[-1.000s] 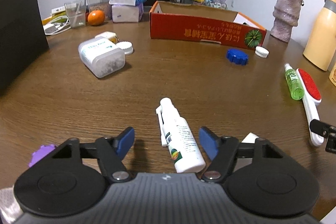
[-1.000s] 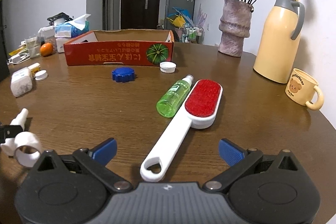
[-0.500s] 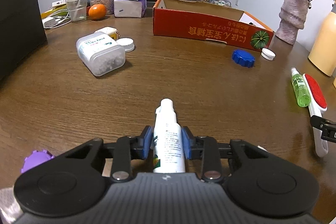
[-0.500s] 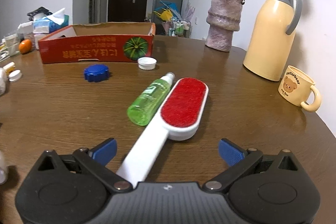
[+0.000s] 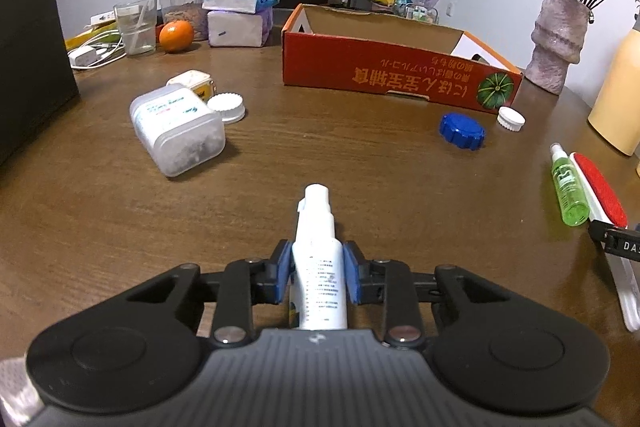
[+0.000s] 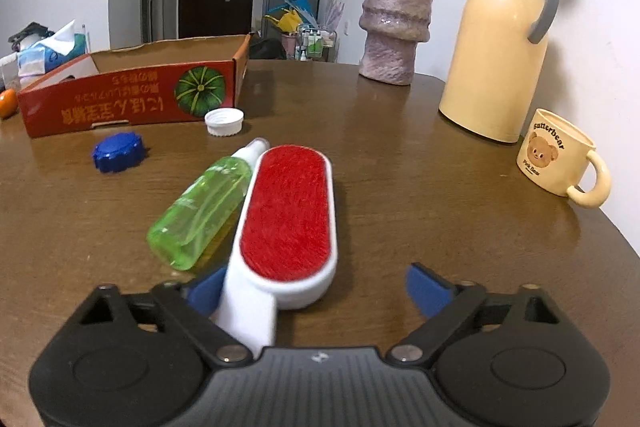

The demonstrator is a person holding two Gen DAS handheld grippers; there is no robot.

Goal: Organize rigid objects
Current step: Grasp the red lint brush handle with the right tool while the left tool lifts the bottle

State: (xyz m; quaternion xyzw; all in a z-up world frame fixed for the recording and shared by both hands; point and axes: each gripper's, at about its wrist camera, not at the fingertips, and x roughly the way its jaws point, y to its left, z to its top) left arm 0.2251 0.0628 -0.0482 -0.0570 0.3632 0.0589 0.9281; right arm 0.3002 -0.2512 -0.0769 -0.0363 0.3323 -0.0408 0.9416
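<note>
Clamped now, the left gripper (image 5: pixel 316 277) pinches the spray bottle (image 5: pixel 318 259), nozzle pointing forward toward the box (image 5: pixel 384 79), while the right gripper (image 6: pixel 312 289) spreads around the brush (image 6: pixel 286 223).

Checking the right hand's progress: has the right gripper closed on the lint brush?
No: the right gripper is open, its fingers spread wide on either side of the lint brush.

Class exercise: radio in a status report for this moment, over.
Left gripper shut on white spray bottle. Right gripper open, straddling lint brush handle. Green bottle lies against brush. Red box ahead, path unobstructed.
</note>
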